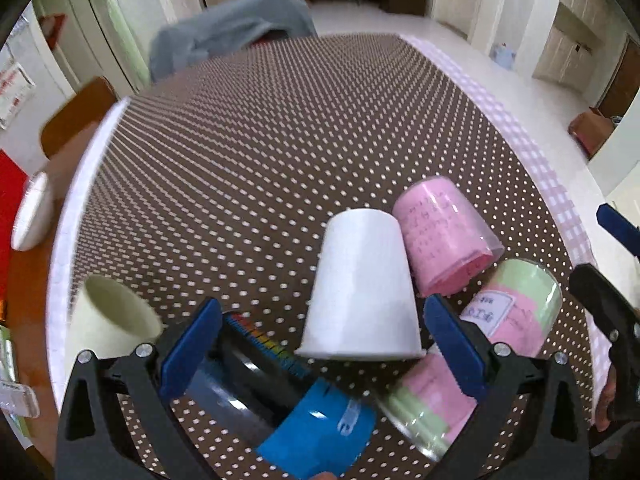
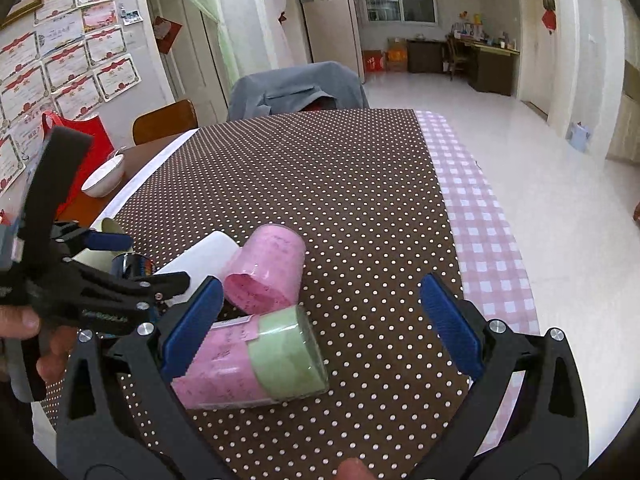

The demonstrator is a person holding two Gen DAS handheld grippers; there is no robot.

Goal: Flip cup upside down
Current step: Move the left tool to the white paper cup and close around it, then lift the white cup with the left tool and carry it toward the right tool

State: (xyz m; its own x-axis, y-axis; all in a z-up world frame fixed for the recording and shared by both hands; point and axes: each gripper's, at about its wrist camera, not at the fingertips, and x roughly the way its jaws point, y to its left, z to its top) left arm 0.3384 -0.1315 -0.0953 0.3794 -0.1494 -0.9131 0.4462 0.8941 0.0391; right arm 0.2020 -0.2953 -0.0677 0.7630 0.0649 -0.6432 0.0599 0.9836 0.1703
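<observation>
A white cup [image 1: 362, 288] stands upside down on the brown dotted tablecloth [image 1: 280, 128], between and just beyond the open blue pads of my left gripper [image 1: 320, 344], which holds nothing. The cup shows in the right wrist view [image 2: 200, 258] at the left, partly hidden by the left gripper [image 2: 132, 264]. My right gripper [image 2: 320, 324] is open and empty over the cloth; it shows at the right edge of the left wrist view [image 1: 612, 264]. A cream cup [image 1: 112, 320] stands upright at the left.
A pink cup [image 1: 444, 236] and a pink-and-green cup [image 1: 520, 304] lie on their sides beside the white cup. A dark cup with a blue label [image 1: 280, 412] lies under my left gripper. A white bowl [image 2: 105, 176] sits off the cloth at the left.
</observation>
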